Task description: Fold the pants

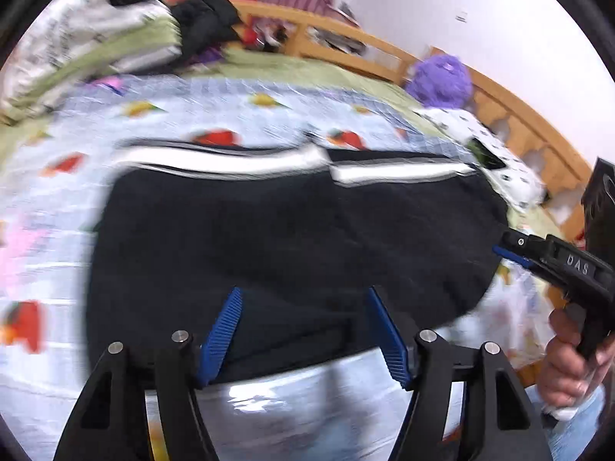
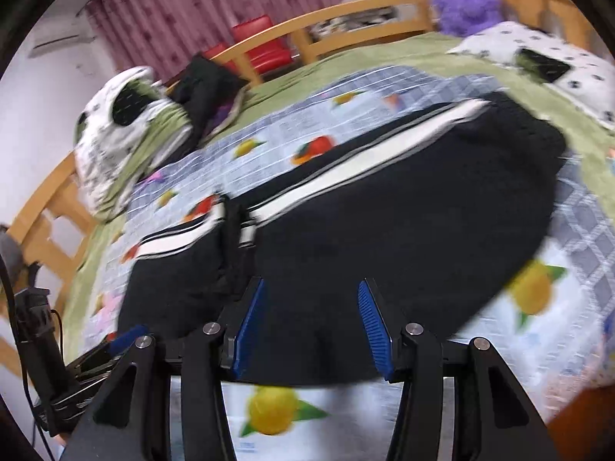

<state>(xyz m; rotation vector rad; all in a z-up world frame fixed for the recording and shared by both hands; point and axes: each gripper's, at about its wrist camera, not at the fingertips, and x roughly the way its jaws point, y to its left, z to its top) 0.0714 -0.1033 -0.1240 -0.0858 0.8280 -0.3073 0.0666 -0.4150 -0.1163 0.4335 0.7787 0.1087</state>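
Motion blur smears the pants [image 1: 292,230] and the quilt's fruit print [image 1: 215,136] (both views); the right gripper [image 1: 511,247] is cut off at the frame's right edge

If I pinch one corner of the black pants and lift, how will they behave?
The black pants would probably drape limply, since they lie flat and folded on the fruit-print blanket. The folded layers would likely slide apart. They look like thick knit, so fairly heavy for cloth.

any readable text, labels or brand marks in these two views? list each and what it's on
"DAS": raised letters on the black body of the right tongs, seen in the left wrist view.
White wall mark: too small to read.
Fruit-print bedsheet: fine grid print, blurred, unreadable.
Nothing else legible.
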